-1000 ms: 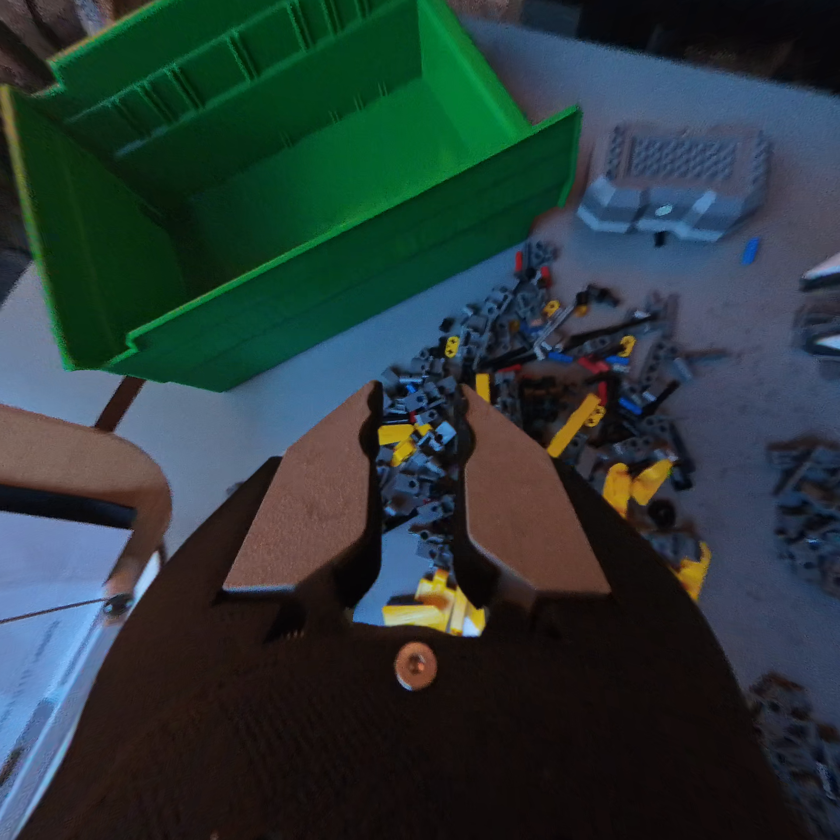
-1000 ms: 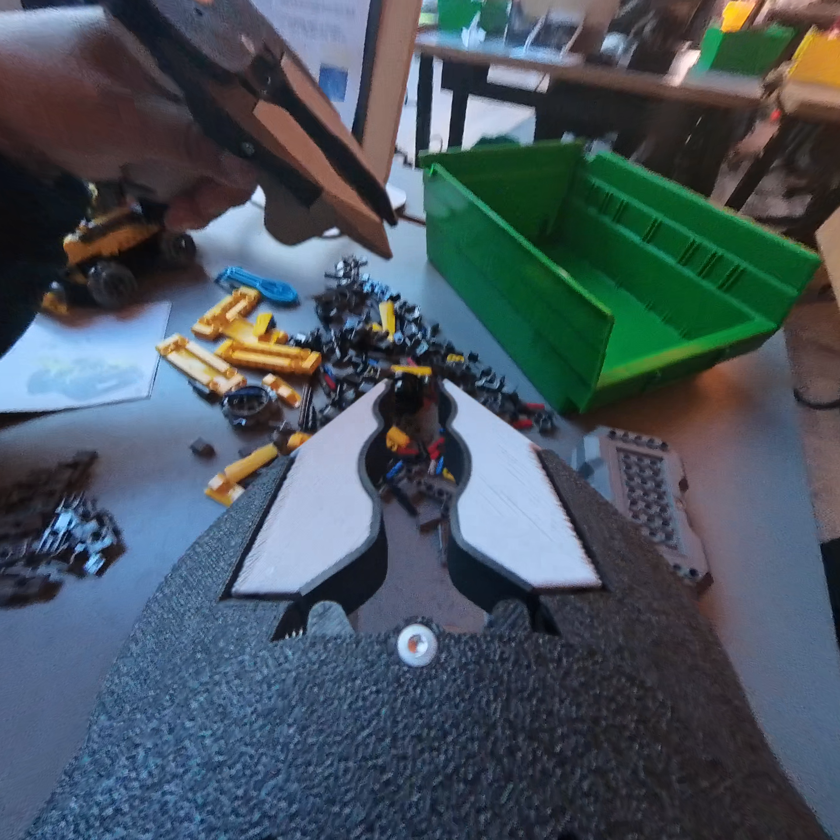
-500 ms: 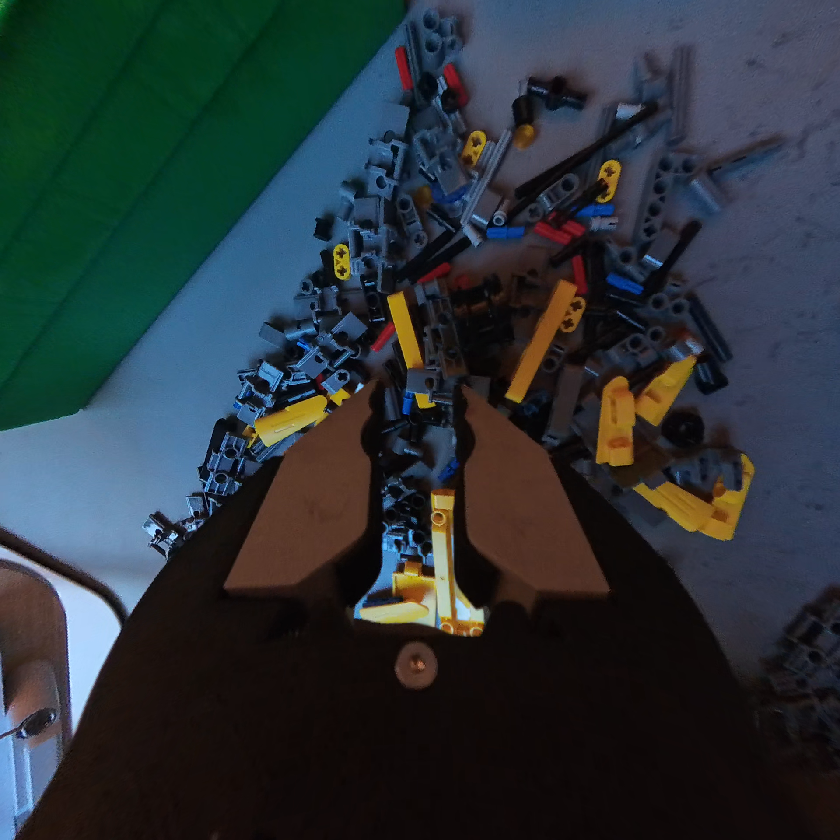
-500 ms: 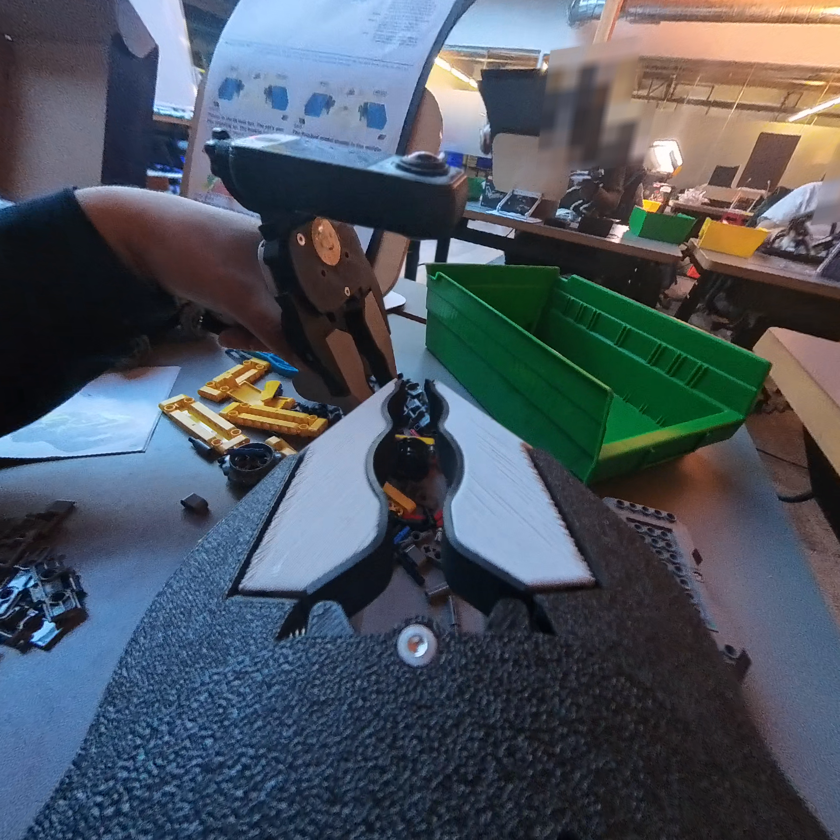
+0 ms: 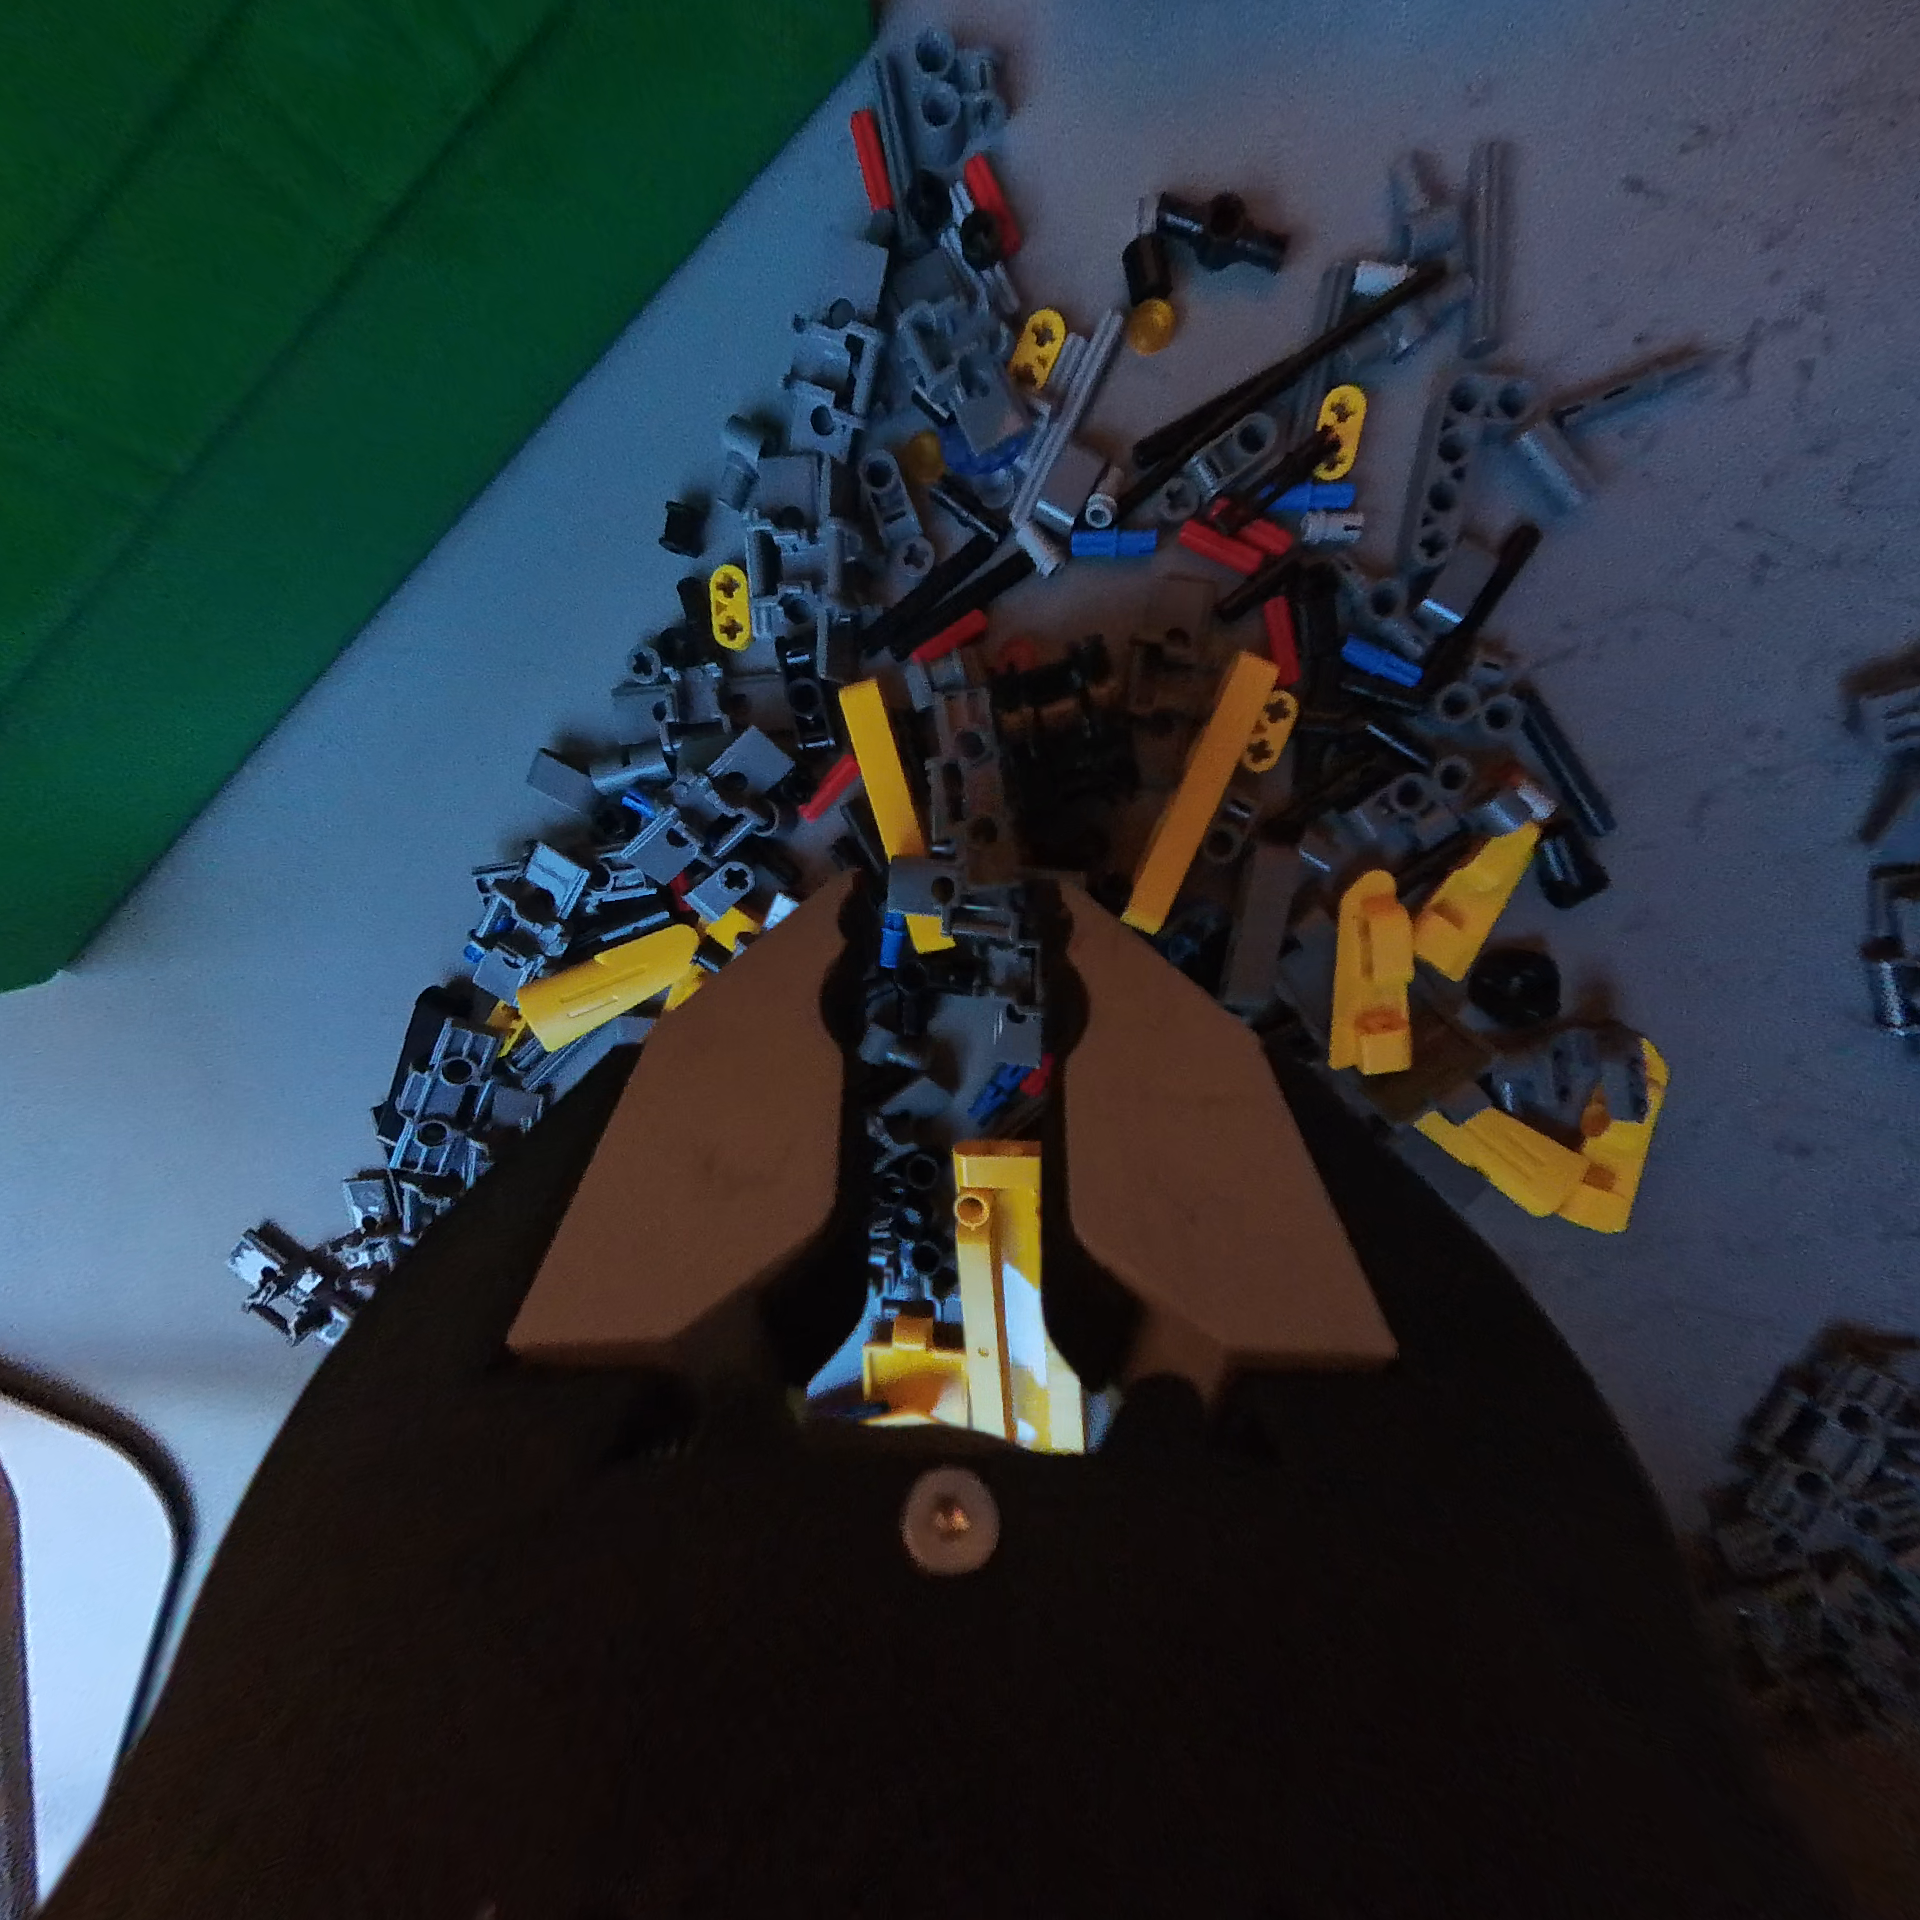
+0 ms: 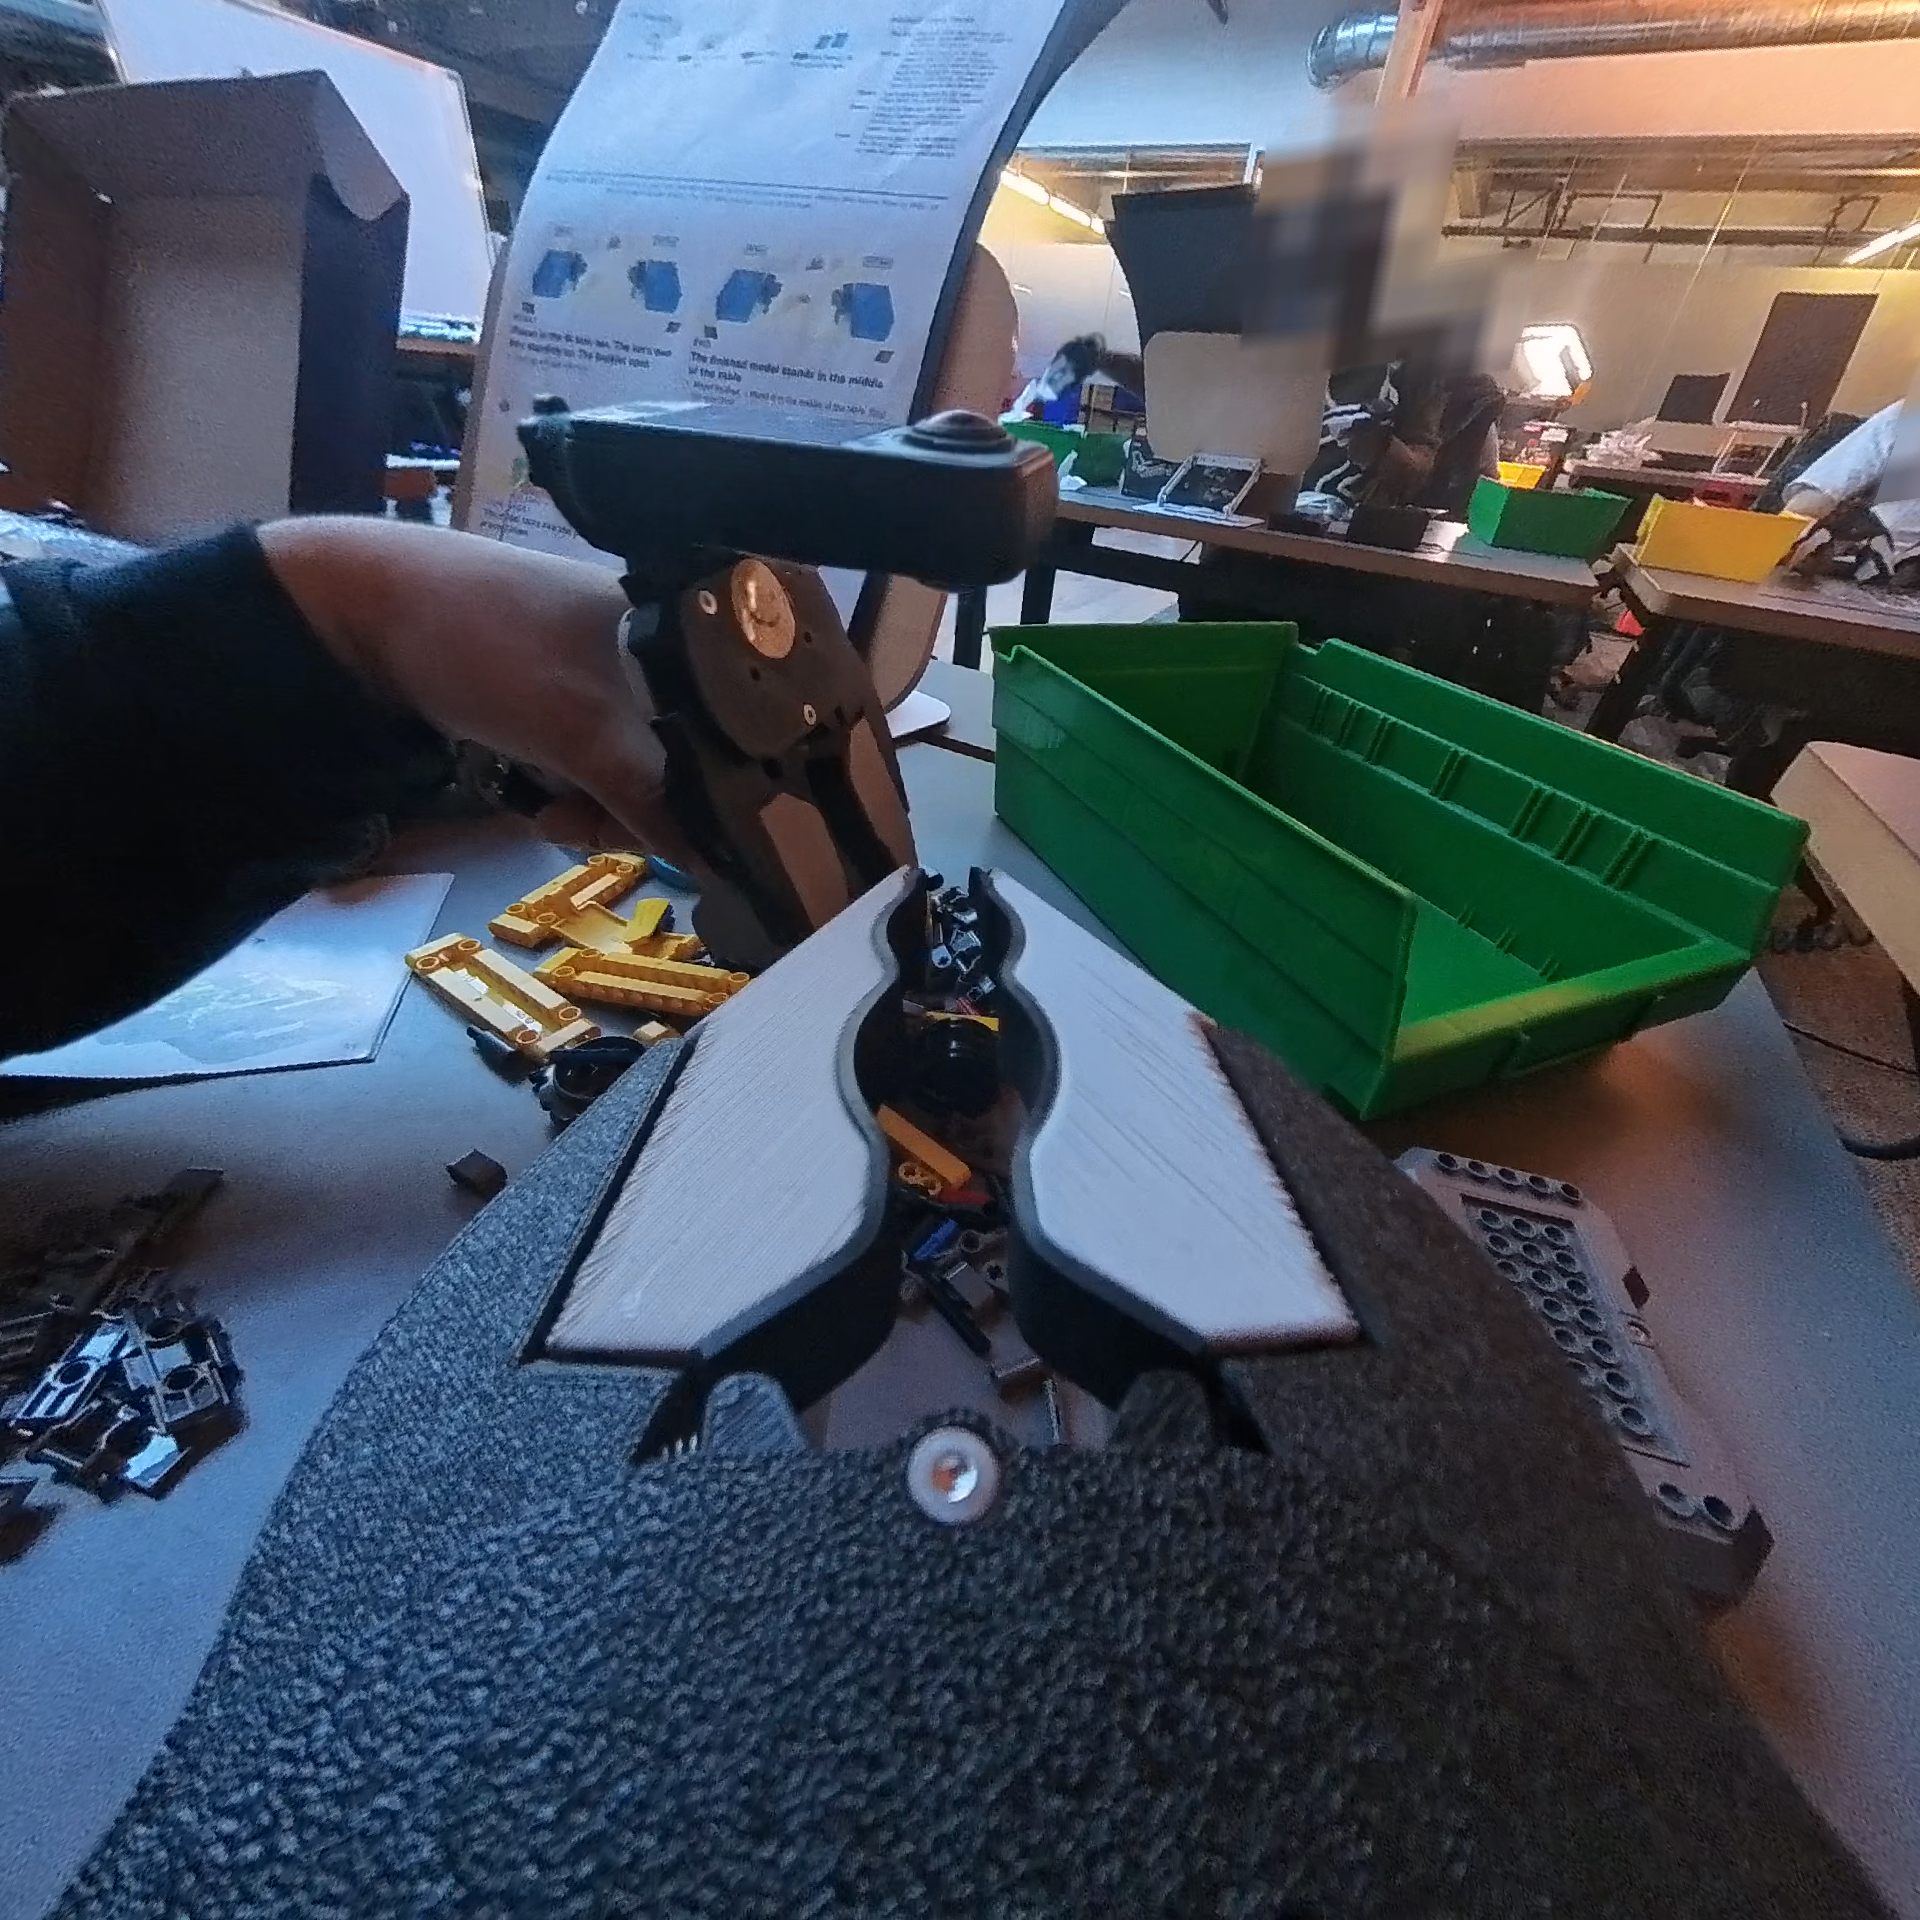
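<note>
My left gripper (image 5: 961,894) points straight down, just above a pile of small grey, black, yellow, red and blue building pieces (image 5: 1039,623). Its brown fingers are apart with nothing gripped; a grey block and a yellow beam (image 5: 997,1247) lie below the gap. In the right wrist view a hand (image 6: 468,644) holds it (image 6: 821,873) over the pile. My right gripper (image 6: 948,878) hovers low on the pile's near side. Its white fingers (image 6: 748,1143) are almost together at the tips and hold nothing. A green bin (image 6: 1351,883) stands empty beside the pile, and also shows in the left wrist view (image 5: 260,364).
Long yellow pieces (image 6: 623,977) and a paper sheet (image 6: 260,987) lie left of the pile. A grey studded plate (image 6: 1558,1299) lies at right, and black parts (image 6: 114,1382) at near left. A printed sheet on a stand (image 6: 769,208) and a cardboard box (image 6: 187,291) stand behind. The grippers' ends are close to 15 centimeters from one another. Left tips and right tips are each some 20 centimeters from the grey studded plate (image 6: 1558,1299).
My left gripper tipped downward and dropped close over the pile, so the bin slid to the view's corner. My right gripper tilted up and its fingertips drew closer.
</note>
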A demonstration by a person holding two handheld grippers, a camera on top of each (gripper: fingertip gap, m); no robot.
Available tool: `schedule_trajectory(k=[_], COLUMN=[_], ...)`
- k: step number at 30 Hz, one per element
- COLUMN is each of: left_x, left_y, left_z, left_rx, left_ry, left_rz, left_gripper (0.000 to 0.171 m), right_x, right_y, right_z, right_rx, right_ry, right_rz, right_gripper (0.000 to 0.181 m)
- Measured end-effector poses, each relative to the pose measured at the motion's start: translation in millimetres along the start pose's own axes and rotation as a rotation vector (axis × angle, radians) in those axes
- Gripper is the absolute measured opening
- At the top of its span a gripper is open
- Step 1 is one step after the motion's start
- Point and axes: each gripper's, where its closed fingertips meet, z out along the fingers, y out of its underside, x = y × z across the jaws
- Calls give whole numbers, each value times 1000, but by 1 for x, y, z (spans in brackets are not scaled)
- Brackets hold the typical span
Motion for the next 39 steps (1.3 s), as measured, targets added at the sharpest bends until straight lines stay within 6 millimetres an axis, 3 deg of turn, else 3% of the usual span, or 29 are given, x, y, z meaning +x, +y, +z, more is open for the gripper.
schedule_trajectory(k=[2,7,22,26,29,33,39], left_x=[-2,-2,0,4,34,52,68], left_y=[2,1,-3,-17,-38,-72,-80], left_z=[-1,-3,-20,-42,-67,-103,-124], left_rx=[-8,7,50,147,333,501,519], left_ry=[-14,2,-1,-41,-86,-123,-247], left_rz=[7,-3,17,123,404,450,594], left_gripper=[26,1,0,0,0,0,0], right_x=[0,0,-1,-3,-3,1,-14], right_y=[0,0,1,2,-1,-3,-33], right_z=[0,0,1,3,2,0,-12], right_rx=[2,2,-3,-10,11,0,63], right_ry=[2,-2,-11,-36,-62,-73,-257], right_rz=[-3,2,5,44,115,204,428], right_gripper=[9,8,8,9,10,16,19])
